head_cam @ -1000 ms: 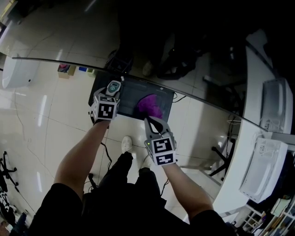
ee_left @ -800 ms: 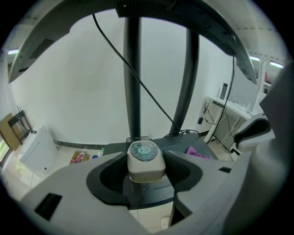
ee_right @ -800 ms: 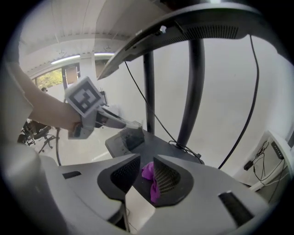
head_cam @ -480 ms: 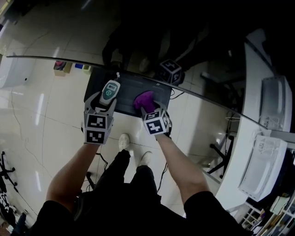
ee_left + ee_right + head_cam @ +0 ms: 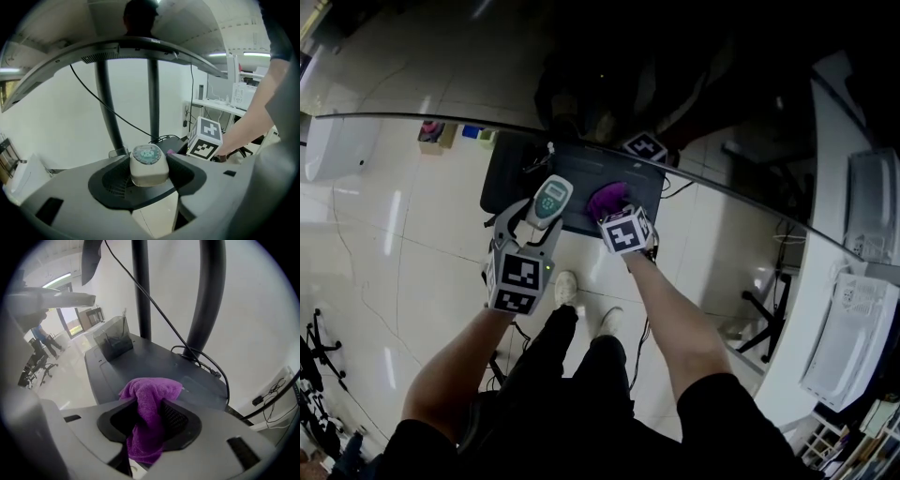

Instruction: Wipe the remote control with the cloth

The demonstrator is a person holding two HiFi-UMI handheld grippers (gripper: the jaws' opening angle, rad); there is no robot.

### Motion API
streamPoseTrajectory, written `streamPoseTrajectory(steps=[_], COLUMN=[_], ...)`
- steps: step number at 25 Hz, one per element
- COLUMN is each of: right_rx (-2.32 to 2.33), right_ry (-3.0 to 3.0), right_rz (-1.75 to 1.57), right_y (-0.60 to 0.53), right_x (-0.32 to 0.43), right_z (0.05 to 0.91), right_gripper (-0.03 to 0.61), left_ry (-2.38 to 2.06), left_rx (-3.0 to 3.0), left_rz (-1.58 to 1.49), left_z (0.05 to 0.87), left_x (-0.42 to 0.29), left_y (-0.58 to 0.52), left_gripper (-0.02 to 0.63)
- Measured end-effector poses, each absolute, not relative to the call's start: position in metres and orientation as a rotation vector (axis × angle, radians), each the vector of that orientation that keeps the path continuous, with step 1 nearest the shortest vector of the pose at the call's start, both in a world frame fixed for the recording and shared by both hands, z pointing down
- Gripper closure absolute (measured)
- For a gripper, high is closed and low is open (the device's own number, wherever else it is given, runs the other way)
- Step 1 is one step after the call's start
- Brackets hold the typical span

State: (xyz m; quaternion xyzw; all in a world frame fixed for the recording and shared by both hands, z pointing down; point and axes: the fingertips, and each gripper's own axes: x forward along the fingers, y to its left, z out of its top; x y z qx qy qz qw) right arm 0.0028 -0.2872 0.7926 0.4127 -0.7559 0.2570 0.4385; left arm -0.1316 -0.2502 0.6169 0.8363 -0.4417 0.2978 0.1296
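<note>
The remote control (image 5: 549,199) is white with a teal button face, and my left gripper (image 5: 536,225) is shut on it, holding it off the surface. In the left gripper view the remote (image 5: 148,154) sits upright between the jaws of that gripper (image 5: 149,162), with the right gripper's marker cube (image 5: 206,139) just beyond it. The purple cloth (image 5: 607,199) is bunched between the jaws of my right gripper (image 5: 614,212), which are closing on it. In the right gripper view the cloth (image 5: 149,397) hangs down through the right gripper (image 5: 147,417), pinched by both pads.
A dark flat platform (image 5: 511,167) lies under both grippers above a glossy tiled floor. On the platform (image 5: 154,363) stand two black posts (image 5: 140,287), a clear box (image 5: 115,341) and a looped cable (image 5: 206,363). White desks (image 5: 848,319) run along the right.
My right gripper went forward from near my body to the cloth and now has it bunched between its jaws. My left gripper carried the remote toward the right, closer to the cloth.
</note>
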Motion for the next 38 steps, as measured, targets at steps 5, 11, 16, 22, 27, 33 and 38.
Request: streamPoseTrajectory(steps=[5,11,16,22,27,33,38], right_rx=[1.121,1.205,1.029,0.755,0.742,0.899,0.868], right_ry=[-1.998,-2.282,-2.485,-2.546,-2.536,-2.48,-2.563], right_rz=[0.621,0.503,0.405,0.391,0.363,0.331,0.28], right_y=[-0.271,-0.213,-0.132,-0.052,-0.04,-0.074,-0.054], right_x=[0.011,0.024,0.009,-0.008,-0.001,0.015,-0.023], right_z=[0.723,0.564,0.468,0.443,0.433,0.424,0.386], right_gripper=[0.445,0.445,0.445,0.445,0.445,0.445,0.445], left_ry=[-1.268,-1.233,-1.214,-1.274,-1.277,-1.265,-1.267], left_rx=[2.481,2.647,2.793,2.894,3.003,3.071,3.066], left_rz=[0.866,0.922,0.984,0.97,0.948,0.926,0.931], left_z=[0.601,0.558,0.517,0.465,0.437,0.418,0.414], left_x=[-0.125,-0.093,-0.05,-0.007,-0.001,-0.026,-0.052], left_y=[-0.233,-0.183,-0.118,-0.055,-0.025,-0.012,-0.019], left_gripper=[0.38,0.38,0.38,0.38,0.382,0.382,0.38])
